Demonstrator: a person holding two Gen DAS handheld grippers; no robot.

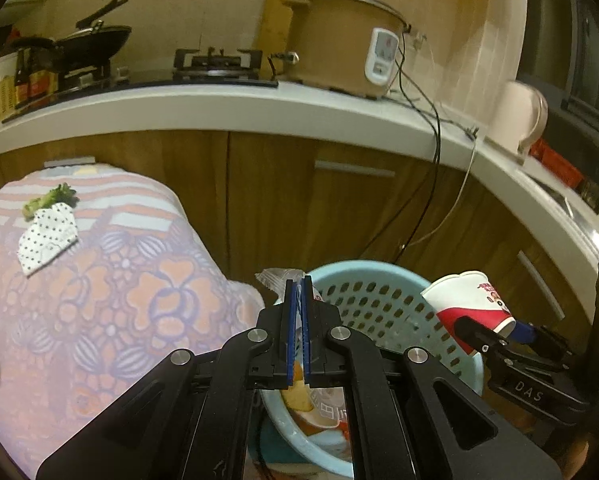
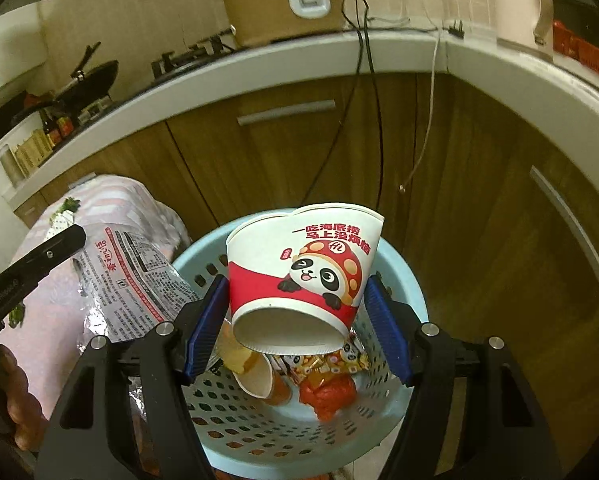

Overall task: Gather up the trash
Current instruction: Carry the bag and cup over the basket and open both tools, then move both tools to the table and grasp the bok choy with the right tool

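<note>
A light blue perforated basket stands on the floor below both grippers and holds a small paper cup and red wrappers. My right gripper is shut on a white and red paper cup with a panda print, held tilted over the basket; the cup also shows in the left wrist view. My left gripper is shut on a foil snack wrapper, held at the basket's left rim; its printed side shows in the right wrist view.
A table with a floral cloth stands left of the basket, with a dotted paper scrap and green leaf scraps on it. Wooden cabinets and a white counter with a rice cooker lie behind. Cords hang down.
</note>
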